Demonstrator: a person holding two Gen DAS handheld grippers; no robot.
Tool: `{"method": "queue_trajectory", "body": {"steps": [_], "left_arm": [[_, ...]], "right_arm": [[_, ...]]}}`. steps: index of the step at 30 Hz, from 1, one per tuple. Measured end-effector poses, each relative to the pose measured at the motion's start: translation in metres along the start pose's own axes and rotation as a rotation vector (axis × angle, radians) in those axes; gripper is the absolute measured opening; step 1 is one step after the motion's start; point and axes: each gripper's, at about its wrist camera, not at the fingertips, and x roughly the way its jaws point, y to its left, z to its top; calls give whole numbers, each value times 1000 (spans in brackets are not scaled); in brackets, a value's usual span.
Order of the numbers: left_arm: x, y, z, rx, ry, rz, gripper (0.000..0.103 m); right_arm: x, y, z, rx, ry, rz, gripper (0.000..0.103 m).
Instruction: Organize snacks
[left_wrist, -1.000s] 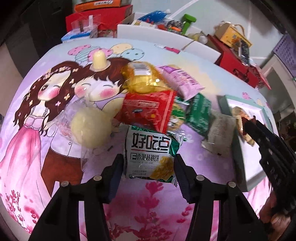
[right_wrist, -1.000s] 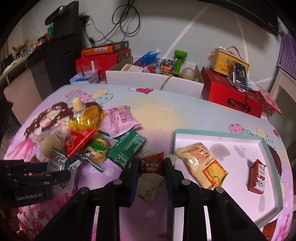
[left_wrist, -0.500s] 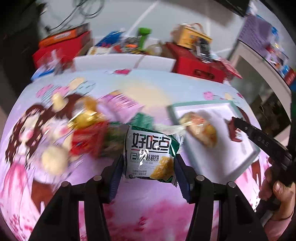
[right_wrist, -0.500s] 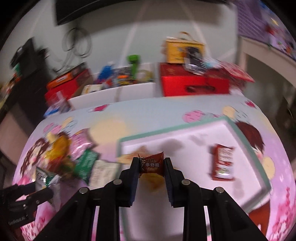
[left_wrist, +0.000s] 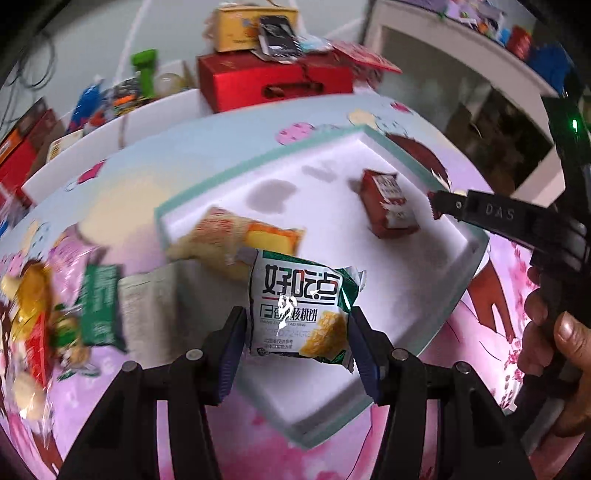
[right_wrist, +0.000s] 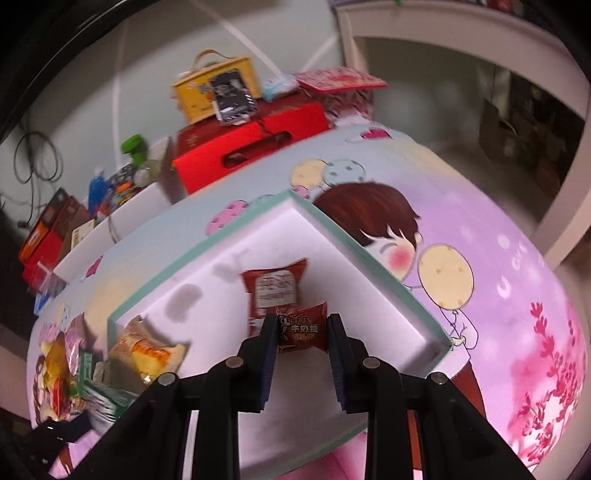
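My left gripper (left_wrist: 297, 325) is shut on a white and green biscuit packet (left_wrist: 301, 308) and holds it above the near part of the white tray (left_wrist: 258, 162). My right gripper (right_wrist: 303, 334) is shut on a small red milk candy packet (right_wrist: 303, 326) above the tray (right_wrist: 354, 236), just in front of a red snack packet (right_wrist: 275, 291) lying in it. That red packet also shows in the left wrist view (left_wrist: 388, 208). A yellow-orange packet (left_wrist: 240, 240) lies at the tray's left end. The right gripper shows in the left wrist view at the right (left_wrist: 432, 203).
A pile of loose snack packets (left_wrist: 66, 314) lies on the cartoon tablecloth left of the tray. A red box (left_wrist: 273, 81) with a yellow box on top stands at the table's far edge, beside a white bin of clutter (left_wrist: 110, 122). A doorway opens at the right (right_wrist: 480, 110).
Both grippers have swung right from the snack pile to over the tray, each carrying its packet. The right one now hangs by the red packet.
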Motion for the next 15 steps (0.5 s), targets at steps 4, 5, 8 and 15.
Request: {"method": "queue_trajectory", "body": {"steps": [4,5,8,15], "left_arm": [[10,-9,1,9,7,-24,57],[13,-11,1,10,15,-29,57],[17,-14,-2,23,32,-17,59],[9,-8,0,7,-4,-14,73]], "right_arm": [[12,-6,0,13,33,-17,29],[14,-6,0,15,41,-17,29],[19,-6,-2,9,62,-21,31],[27,-5,-7,1,97,-35,52]]}}
